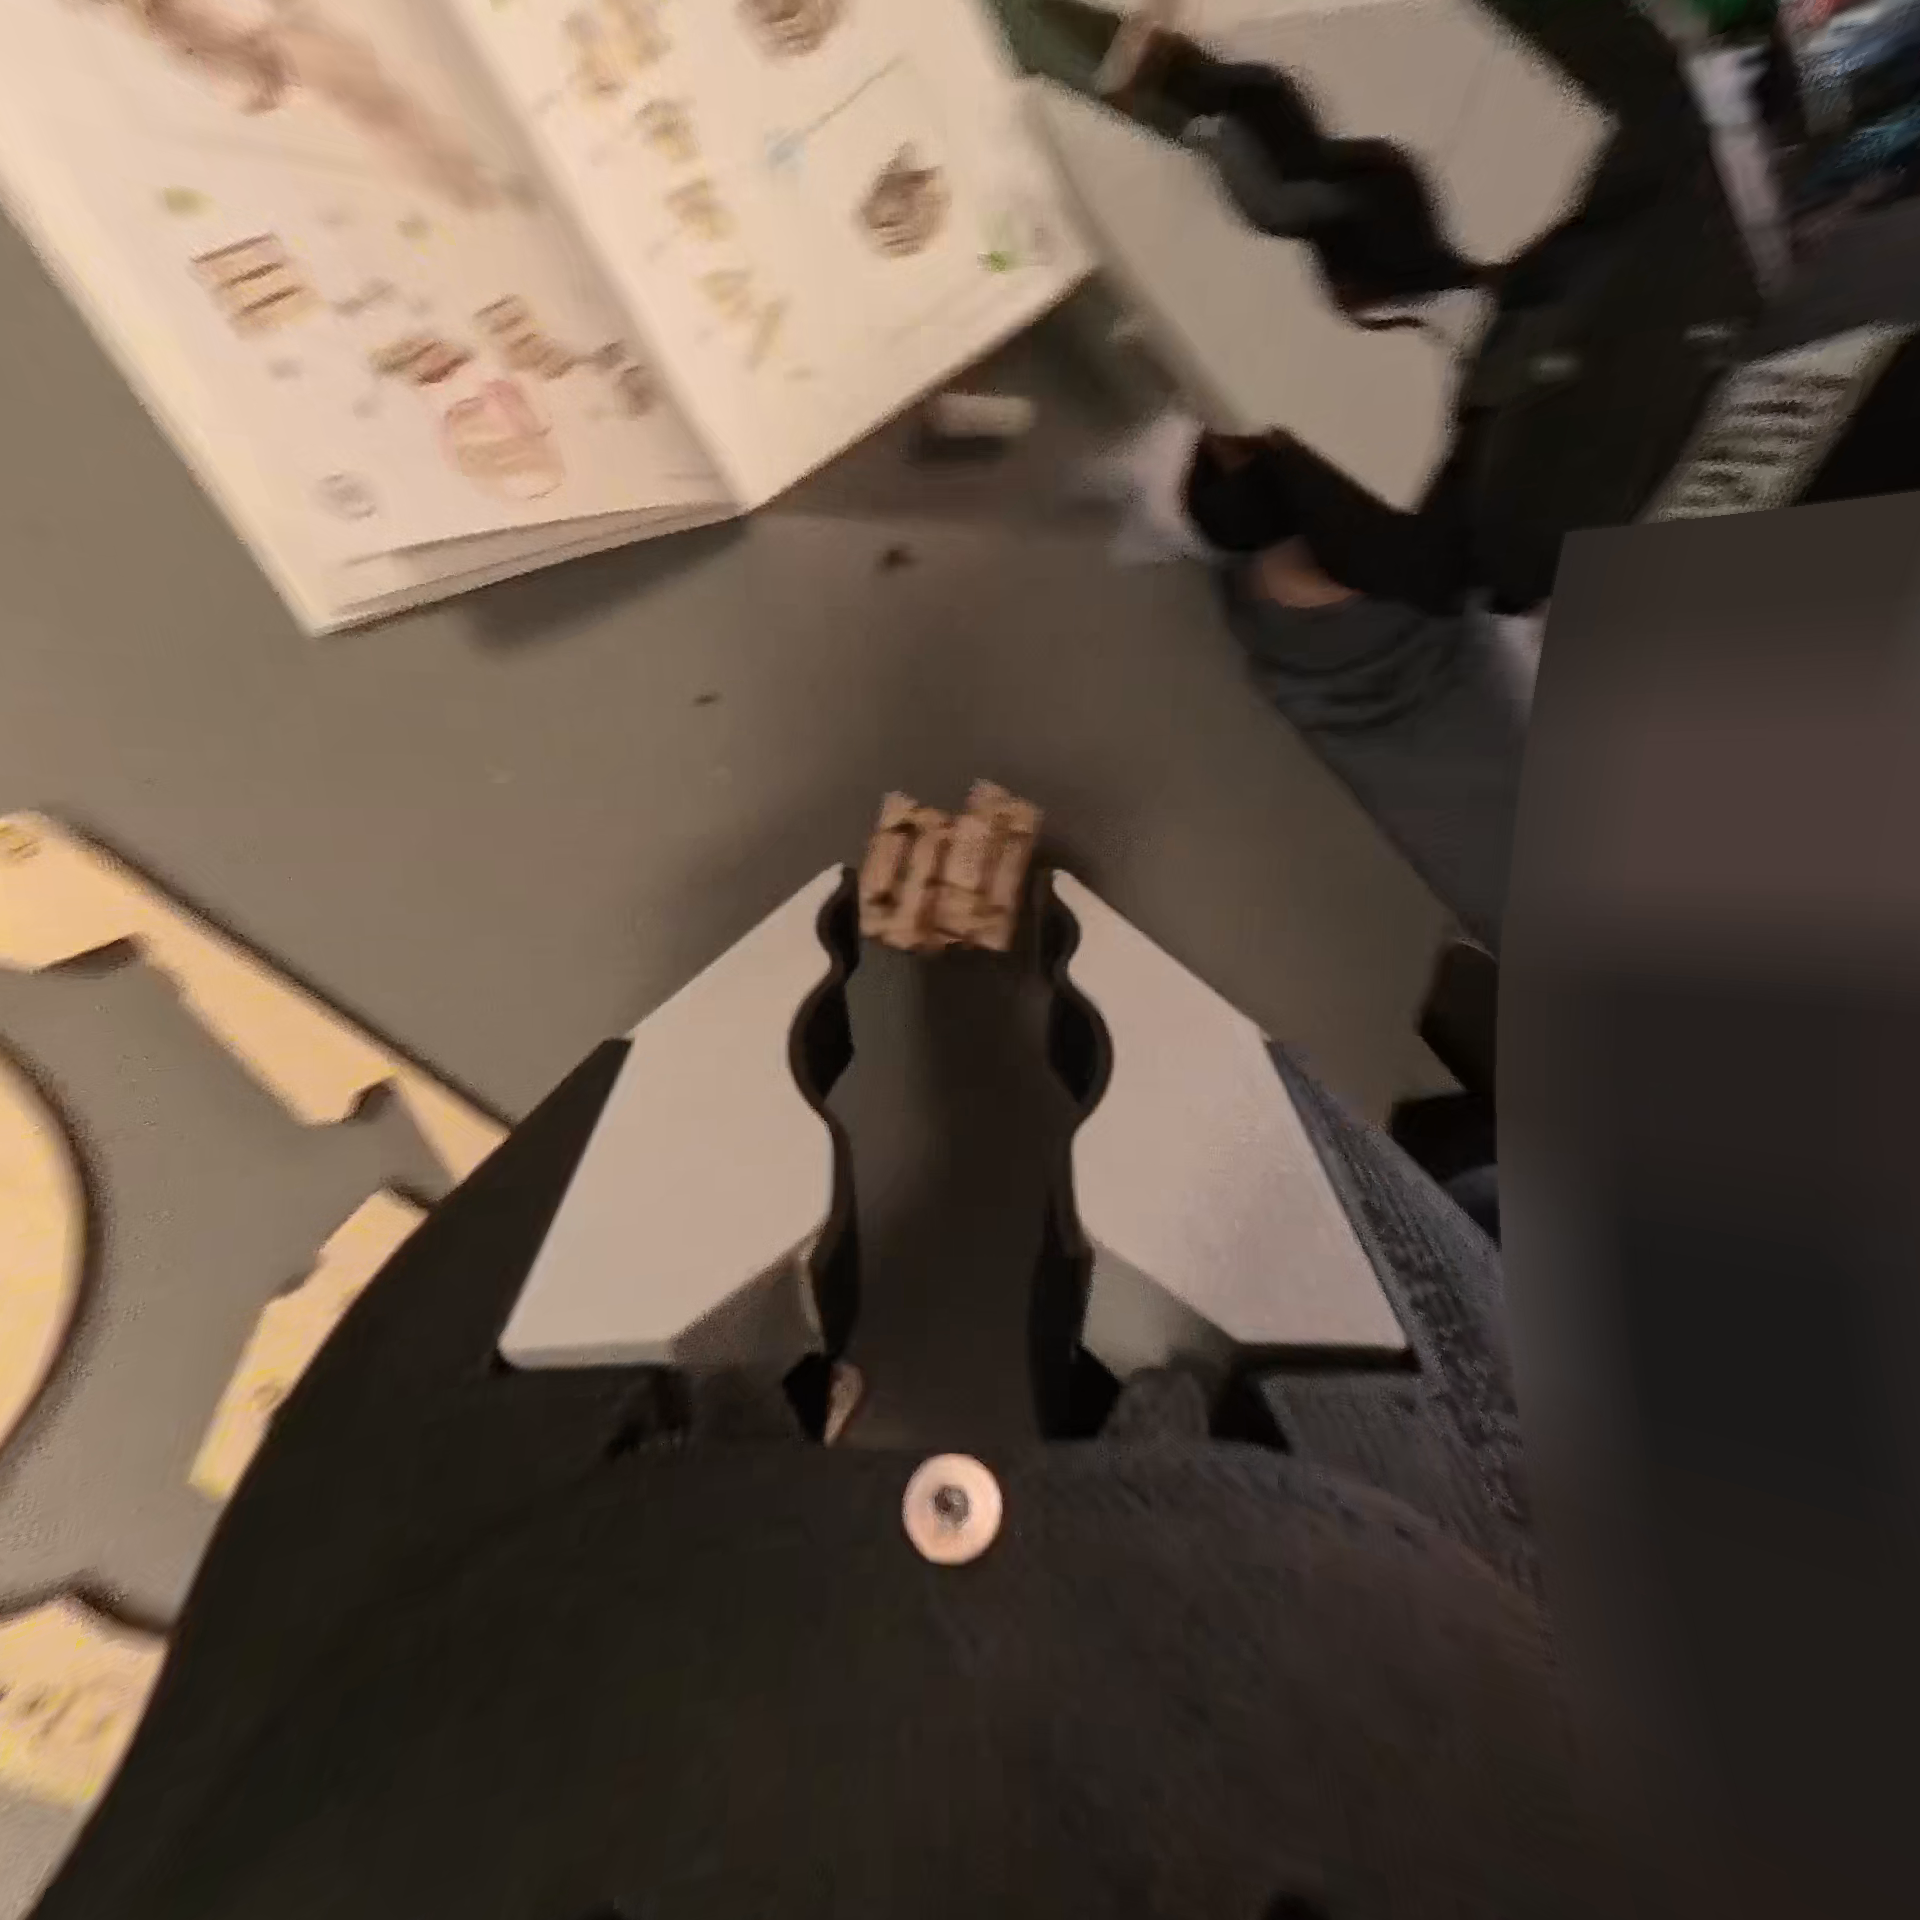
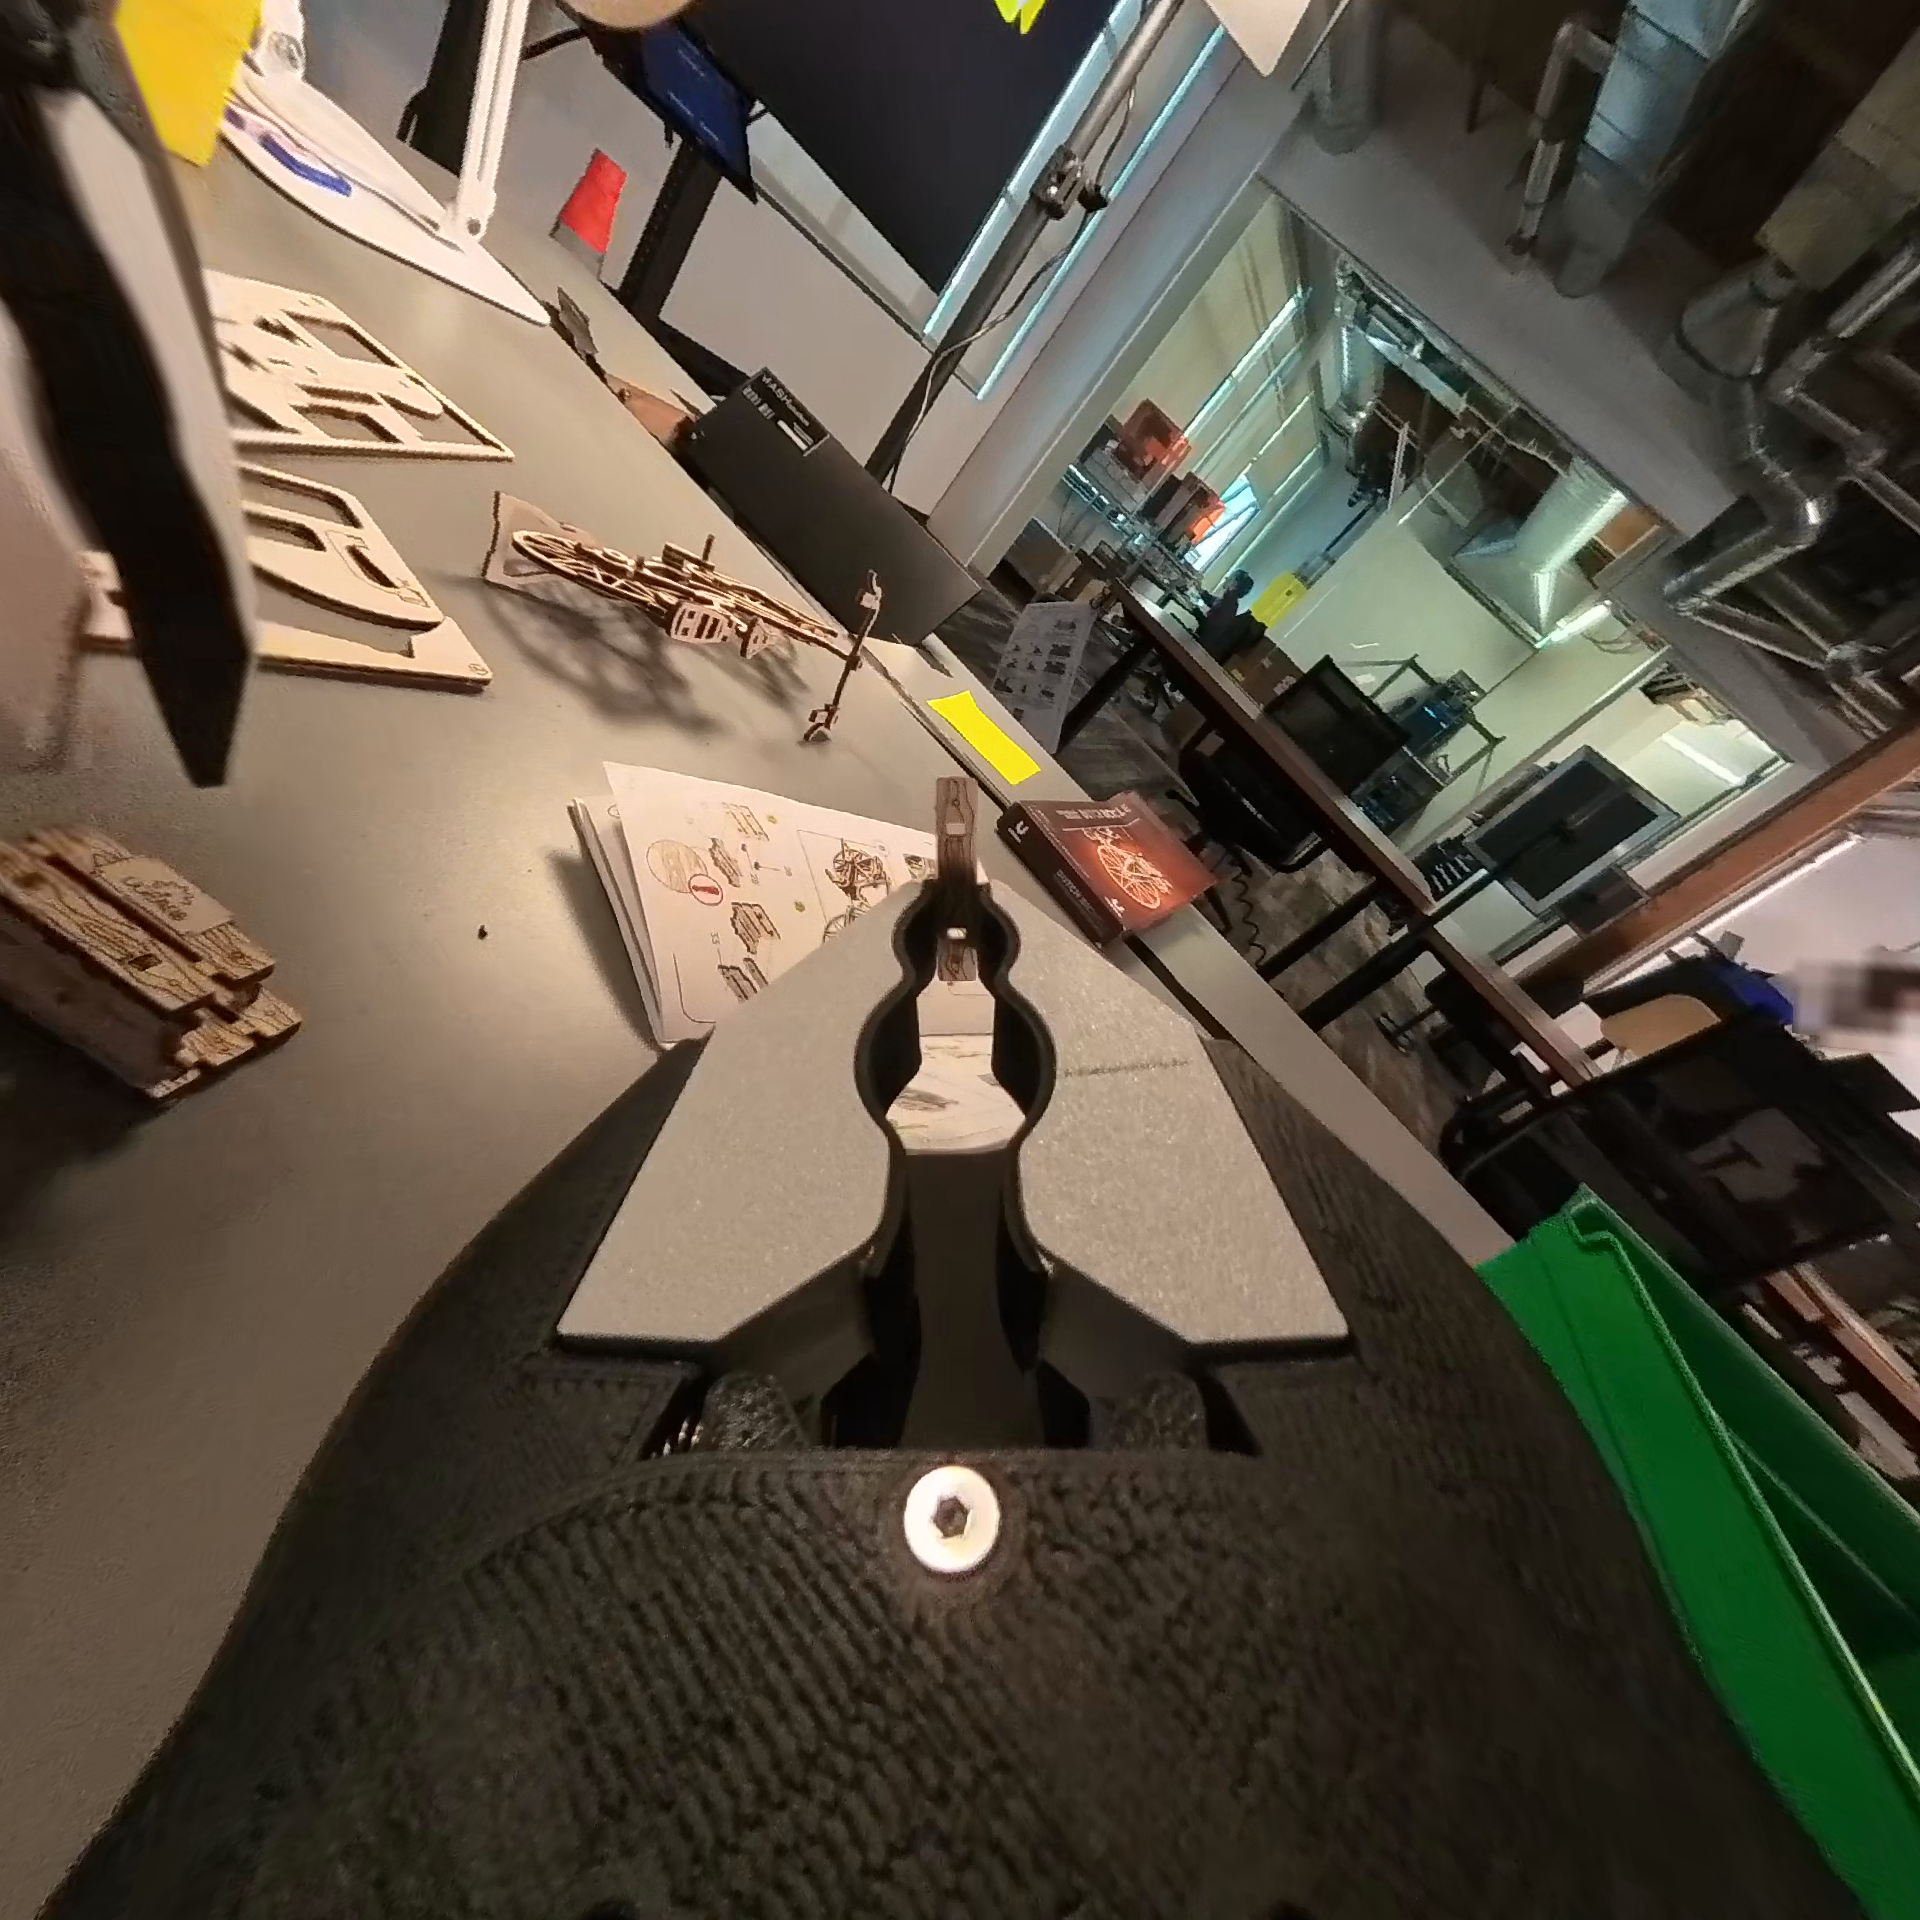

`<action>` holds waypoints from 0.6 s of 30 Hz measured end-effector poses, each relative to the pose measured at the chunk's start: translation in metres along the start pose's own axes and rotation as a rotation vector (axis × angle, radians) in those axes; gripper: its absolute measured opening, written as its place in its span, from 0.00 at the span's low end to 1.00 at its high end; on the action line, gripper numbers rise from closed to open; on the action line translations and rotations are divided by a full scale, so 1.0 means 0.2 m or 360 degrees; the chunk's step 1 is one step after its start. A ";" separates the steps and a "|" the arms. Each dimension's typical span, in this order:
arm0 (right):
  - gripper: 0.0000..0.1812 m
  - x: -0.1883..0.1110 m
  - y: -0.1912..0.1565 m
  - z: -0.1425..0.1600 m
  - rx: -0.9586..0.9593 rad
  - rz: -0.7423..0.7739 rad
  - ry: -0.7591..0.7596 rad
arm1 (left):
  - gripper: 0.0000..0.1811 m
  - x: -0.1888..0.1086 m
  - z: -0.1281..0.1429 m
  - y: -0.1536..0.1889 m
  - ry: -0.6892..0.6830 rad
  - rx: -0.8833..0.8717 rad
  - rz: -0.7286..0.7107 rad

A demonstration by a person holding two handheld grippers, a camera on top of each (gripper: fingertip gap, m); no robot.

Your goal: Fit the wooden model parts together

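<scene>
We find the left gripper (image 1: 951,883) closed on a small wooden block assembly (image 1: 954,871), pinched between its 2 fingertips at the centre of the left wrist view. That view is motion-blurred, so we cannot make out the assembly's finer detail. The grey counter (image 1: 520,748) lies behind it. An open instruction booklet (image 1: 499,281) occupies the upper left of the frame, and cut-out plywood sheets (image 1: 208,997) lie along the left edge. At upper right we see the other gripper (image 1: 1382,343), blurred.

We find the right gripper (image 2: 954,883) closed on a thin flat wooden strip (image 2: 954,831), which stands roughly upright out of the fingertips at the centre of the right wrist view. Behind it on the counter (image 2: 436,831) lies the open instruction booklet (image 2: 748,883). An orange-and-black box (image 2: 1112,868) rests at the counter edge to the right of the strip, with a yellow sticky note (image 2: 982,736) just beyond it.

In the upper left of that frame we record 2 plywood sheets with cut-out openings (image 2: 343,499), lying flat. Right of them sits a partly built wooden bicycle model (image 2: 665,592) on its side. At the left edge, a slatted wooden block assembly (image 2: 135,956) appears, and above it the left gripper's finger (image 2: 135,416) crosses the frame. A green bin (image 2: 1714,1538) fills the lower right corner.
</scene>
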State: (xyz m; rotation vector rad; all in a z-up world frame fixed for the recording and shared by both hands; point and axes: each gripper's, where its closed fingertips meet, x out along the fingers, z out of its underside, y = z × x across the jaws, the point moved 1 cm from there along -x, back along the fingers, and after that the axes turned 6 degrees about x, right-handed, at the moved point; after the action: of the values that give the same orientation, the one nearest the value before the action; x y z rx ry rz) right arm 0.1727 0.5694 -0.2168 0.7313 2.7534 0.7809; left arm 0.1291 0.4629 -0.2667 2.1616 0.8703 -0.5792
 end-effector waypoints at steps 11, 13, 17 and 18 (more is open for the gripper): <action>0.02 -0.10 -0.03 -0.03 -0.0059 0.0046 -0.0020 | 0.32 0.17 0.10 0.29 0.0043 0.0017 0.0172; 0.02 -0.13 -0.01 -0.03 -0.0071 0.0086 -0.0040 | 0.33 0.23 0.07 0.39 0.0080 0.0044 0.0268; 0.03 -0.21 0.03 -0.01 -0.0023 0.0130 -0.0114 | 0.28 0.24 0.08 0.51 0.0099 0.0300 0.0352; 0.03 -0.25 0.02 0.00 0.0004 0.0089 -0.0155 | 0.27 0.20 0.07 0.49 0.0144 0.0401 0.0306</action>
State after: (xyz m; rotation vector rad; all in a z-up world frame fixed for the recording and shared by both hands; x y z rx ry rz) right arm 0.2172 0.5475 -0.2129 0.8271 2.6582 0.7325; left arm 0.2254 0.4191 -0.2559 2.4831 0.6540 -0.5203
